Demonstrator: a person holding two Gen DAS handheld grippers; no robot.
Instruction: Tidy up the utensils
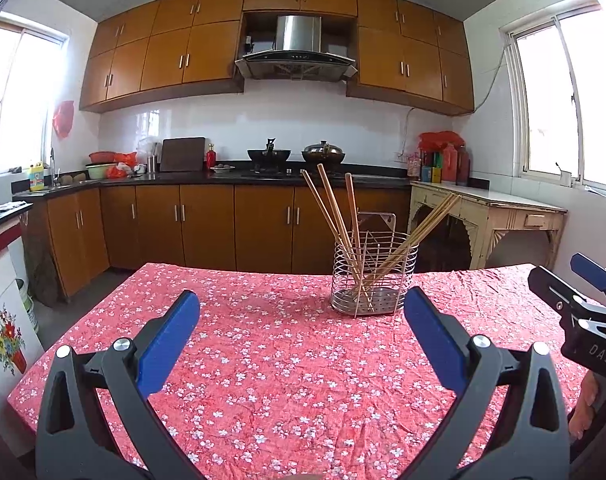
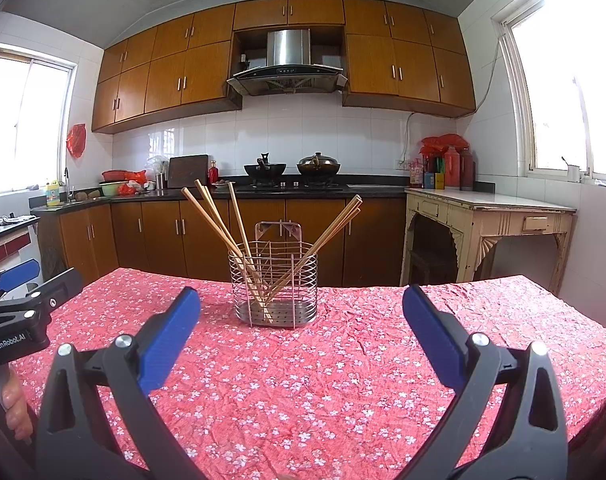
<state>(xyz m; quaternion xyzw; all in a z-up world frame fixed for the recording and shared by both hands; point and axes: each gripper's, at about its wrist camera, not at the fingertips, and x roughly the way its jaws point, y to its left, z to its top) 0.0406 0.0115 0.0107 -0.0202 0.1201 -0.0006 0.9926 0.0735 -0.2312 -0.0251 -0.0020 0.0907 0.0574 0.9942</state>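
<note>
Grippers level, both held low over the near half of the table, pointing toward the far counter. Your left gripper (image 1: 301,312) has its blue-padded fingers (image 1: 167,344) spread wide, nothing between them, nothing touched. Your right gripper (image 2: 301,308) matches it: jaws wide apart, empty, clear of the cloth. Each tool shows at the edge of the other's view, side by side; your fingertips show at the lower edge under each tool.

Wire holder (image 2: 275,284) stands upright toward the far side of the table, ahead of both grippers and well apart from them. Round metal wires, oval in plan, perforated steel base, hanging bracket at the back.

Chopsticks (image 2: 219,220) sit inside it, slim pale wood. One bunch leans left, another leans right (image 2: 335,228), tips crossing near the base.

Tablecloth (image 2: 343,380) is red, small white flower print, creased all over.
</note>
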